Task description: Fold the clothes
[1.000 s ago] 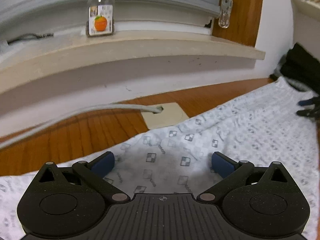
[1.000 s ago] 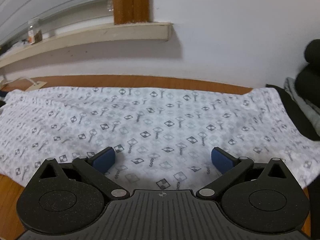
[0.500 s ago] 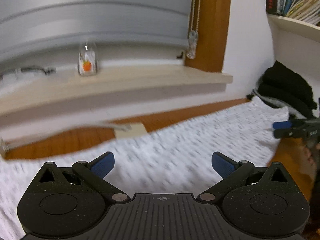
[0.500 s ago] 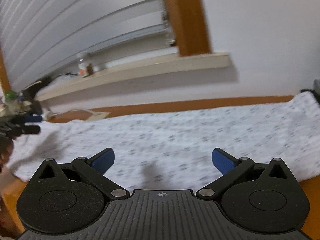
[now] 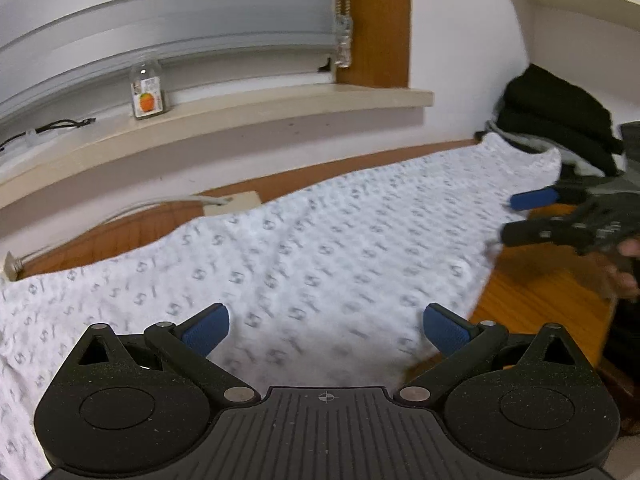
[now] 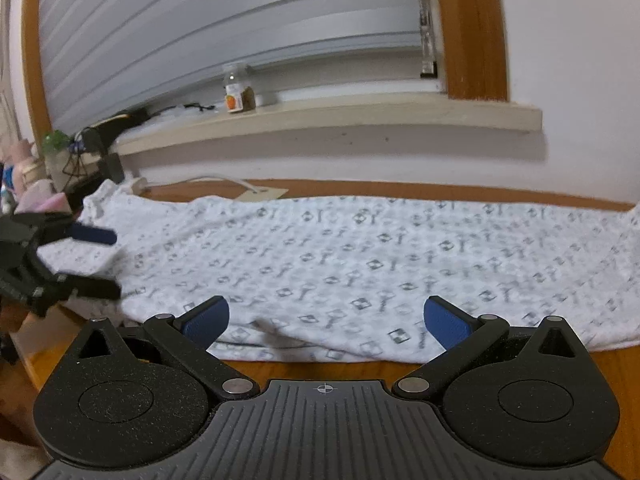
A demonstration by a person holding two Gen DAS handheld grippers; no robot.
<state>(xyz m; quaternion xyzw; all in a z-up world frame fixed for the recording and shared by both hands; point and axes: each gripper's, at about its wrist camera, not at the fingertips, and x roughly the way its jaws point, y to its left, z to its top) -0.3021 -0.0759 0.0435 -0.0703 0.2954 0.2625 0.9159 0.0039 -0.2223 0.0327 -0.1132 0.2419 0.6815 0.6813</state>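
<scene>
A white garment with a small grey printed pattern (image 5: 320,248) lies spread flat on the wooden table; it also shows in the right wrist view (image 6: 380,264). My left gripper (image 5: 326,328) is open and empty, above the garment near its front edge. My right gripper (image 6: 326,318) is open and empty, over the garment's near hem. Each gripper appears in the other's view: the right one (image 5: 532,216) at the garment's right end, the left one (image 6: 100,260) at its left end, both open.
A window sill holds a small jar with an orange label (image 5: 147,94). A white cable and a beige outlet plate (image 5: 232,204) lie behind the garment. Dark folded clothes (image 5: 556,116) are piled at the right. Cluttered items (image 6: 60,160) stand at the table's left end.
Both grippers have pulled back and up from the garment and turned toward each other. Both stayed open. The garment lies as before.
</scene>
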